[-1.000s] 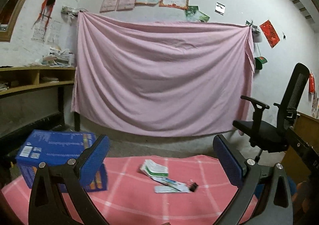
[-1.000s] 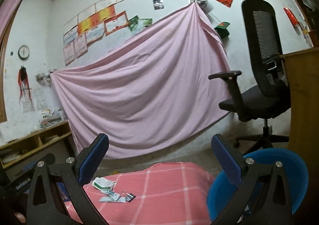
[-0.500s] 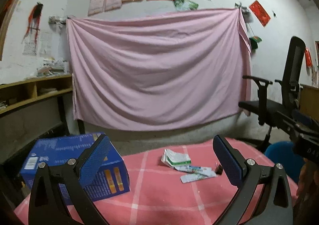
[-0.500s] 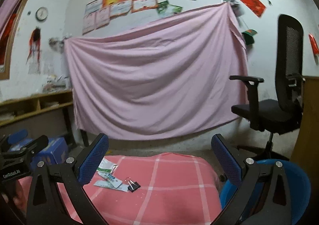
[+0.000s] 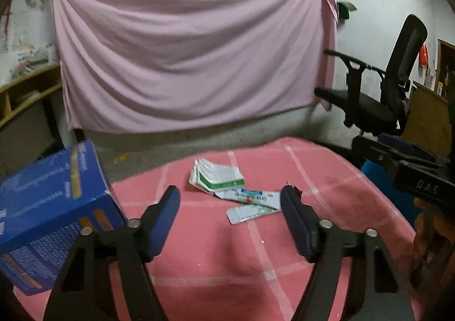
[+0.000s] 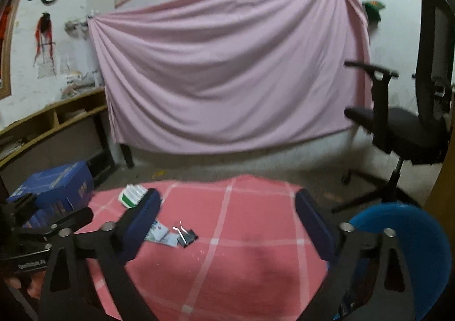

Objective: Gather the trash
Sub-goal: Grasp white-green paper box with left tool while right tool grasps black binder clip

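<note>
On the pink checked tablecloth (image 5: 227, 252) lies the trash: a crumpled white-and-green carton (image 5: 217, 177), flattened wrappers (image 5: 250, 201) and a black binder clip (image 6: 186, 237). My left gripper (image 5: 230, 193) hovers just short of this pile. Its jaws are closing with nothing between the blue pads. My right gripper (image 6: 227, 195) hangs over the table's middle, with the carton (image 6: 132, 195) and wrappers (image 6: 162, 234) to its left. Its jaws are closing too, on nothing.
A blue cardboard box (image 5: 48, 207) stands at the table's left edge. A blue bin (image 6: 403, 235) sits low beside the table's right side. A black office chair (image 6: 412, 127) stands at the right. A pink sheet (image 5: 193, 45) covers the far wall.
Both grippers have come down and forward towards the table, tilting downward. Their jaws have narrowed from wide open. The trash now looks nearer and larger.
</note>
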Demonstrator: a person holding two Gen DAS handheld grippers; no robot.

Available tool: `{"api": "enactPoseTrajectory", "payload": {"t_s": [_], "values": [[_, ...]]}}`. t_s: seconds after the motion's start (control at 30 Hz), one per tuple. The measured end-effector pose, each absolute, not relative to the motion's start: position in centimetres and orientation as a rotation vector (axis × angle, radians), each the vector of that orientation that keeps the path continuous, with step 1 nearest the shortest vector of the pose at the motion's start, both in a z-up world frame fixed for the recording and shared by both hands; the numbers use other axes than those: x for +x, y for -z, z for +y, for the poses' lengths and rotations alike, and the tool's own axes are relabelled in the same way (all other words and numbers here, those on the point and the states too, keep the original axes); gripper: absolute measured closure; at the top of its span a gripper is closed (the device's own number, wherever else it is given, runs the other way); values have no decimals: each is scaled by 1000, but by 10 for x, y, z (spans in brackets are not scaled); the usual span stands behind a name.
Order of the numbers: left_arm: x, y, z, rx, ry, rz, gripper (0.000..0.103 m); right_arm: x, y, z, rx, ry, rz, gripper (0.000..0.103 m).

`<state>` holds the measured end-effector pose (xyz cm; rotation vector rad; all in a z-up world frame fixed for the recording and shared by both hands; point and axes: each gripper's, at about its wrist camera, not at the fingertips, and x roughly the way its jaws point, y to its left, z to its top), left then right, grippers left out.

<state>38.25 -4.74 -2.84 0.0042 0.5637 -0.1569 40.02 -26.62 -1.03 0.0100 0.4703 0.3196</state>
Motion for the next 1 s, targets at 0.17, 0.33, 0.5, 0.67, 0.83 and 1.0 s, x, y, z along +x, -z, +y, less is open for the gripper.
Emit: {"api": "enactPoseTrajectory", "payload": {"t_s": [0.17,0.33,0.5,0.67,0.83,1.0], "values": [[400,36,-42,-61,200,664,60,414,23,-250,-47,-362,586,40],[429,48,-28,-220,219,791,65,432,40,-236,-70,-416,715,54],[446,54,-19,-307,206,841,66,448,55,-225,-96,-478,828,61],[454,43,-1,-386,138,779,65,453,65,-216,-118,-502,893,61],[468,47,4,-407,102,799,65,459,68,-213,-136,-510,923,62],[474,47,9,-431,87,786,70,458,70,-212,-146,-510,935,77]]}}
